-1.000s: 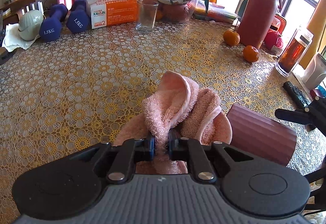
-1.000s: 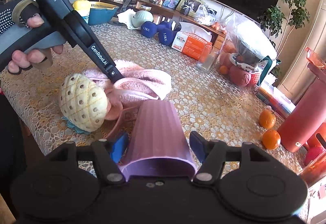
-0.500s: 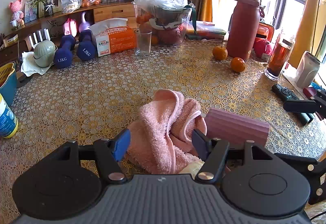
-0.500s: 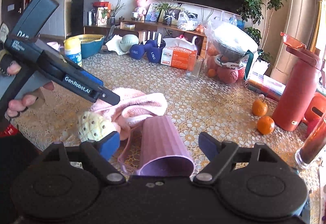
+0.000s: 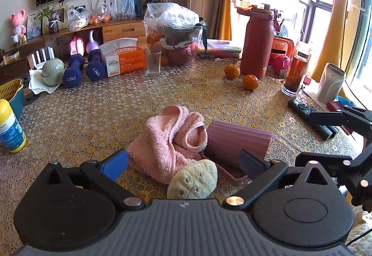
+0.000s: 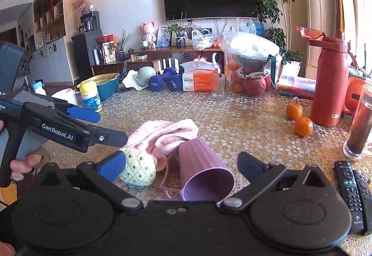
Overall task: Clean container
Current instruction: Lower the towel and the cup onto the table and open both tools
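A purple ribbed cup (image 5: 237, 142) (image 6: 202, 167) lies on its side on the lace tablecloth, mouth toward the right wrist camera. A crumpled pink towel (image 5: 167, 139) (image 6: 167, 132) rests against its base. A yellow pineapple-shaped sponge (image 5: 193, 180) (image 6: 138, 172) lies beside both. My left gripper (image 5: 182, 163) (image 6: 112, 128) is open, hovering above and short of the towel and sponge, holding nothing. My right gripper (image 6: 181, 166) (image 5: 303, 137) is open too, its fingers spread wider than the cup and drawn back from it.
Two remotes (image 6: 351, 183) lie at the right edge beside a glass of dark tea (image 6: 359, 121). A red bottle (image 6: 327, 83), two oranges (image 6: 303, 126), an empty glass (image 5: 152, 62), a tissue box (image 5: 123, 58), dumbbells (image 5: 93, 67) and a yellow-capped bottle (image 5: 10, 126) ring the table.
My left gripper let go of the pink towel, opened wide and pulled back and up. My right gripper drew back from around the cup, which stays on its side.
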A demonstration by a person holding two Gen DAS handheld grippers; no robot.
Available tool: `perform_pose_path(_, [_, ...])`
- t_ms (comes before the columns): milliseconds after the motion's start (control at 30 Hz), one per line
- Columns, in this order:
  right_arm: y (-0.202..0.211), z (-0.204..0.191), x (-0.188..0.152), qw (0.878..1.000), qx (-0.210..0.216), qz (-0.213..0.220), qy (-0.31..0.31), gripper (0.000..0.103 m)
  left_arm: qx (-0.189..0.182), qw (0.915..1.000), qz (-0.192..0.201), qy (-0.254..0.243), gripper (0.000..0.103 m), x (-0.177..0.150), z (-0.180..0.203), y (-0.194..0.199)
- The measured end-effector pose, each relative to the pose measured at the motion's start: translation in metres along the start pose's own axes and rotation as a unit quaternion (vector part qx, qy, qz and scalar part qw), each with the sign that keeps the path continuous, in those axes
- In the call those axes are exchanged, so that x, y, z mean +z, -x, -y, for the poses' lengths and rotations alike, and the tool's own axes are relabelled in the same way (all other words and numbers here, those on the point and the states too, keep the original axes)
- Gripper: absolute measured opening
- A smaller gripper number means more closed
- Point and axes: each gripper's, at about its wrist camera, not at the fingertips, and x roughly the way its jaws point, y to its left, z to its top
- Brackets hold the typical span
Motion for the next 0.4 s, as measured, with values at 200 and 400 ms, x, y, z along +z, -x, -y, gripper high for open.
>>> perform_pose_path(200, [0.006, 0.004, -0.003, 1.000, -0.008, 0.007, -0.020, 0.102, -0.008, 0.9998, 0.013, -0.016, 0.102, -0.008, 0.012, 0.010])
perform_pose_path(400, [0.009, 0.006, -0.005, 0.999, -0.013, 0.008, -0.028, 0.102, -0.004, 0.9996, 0.018, -0.020, 0.102, -0.010, 0.016, 0.015])
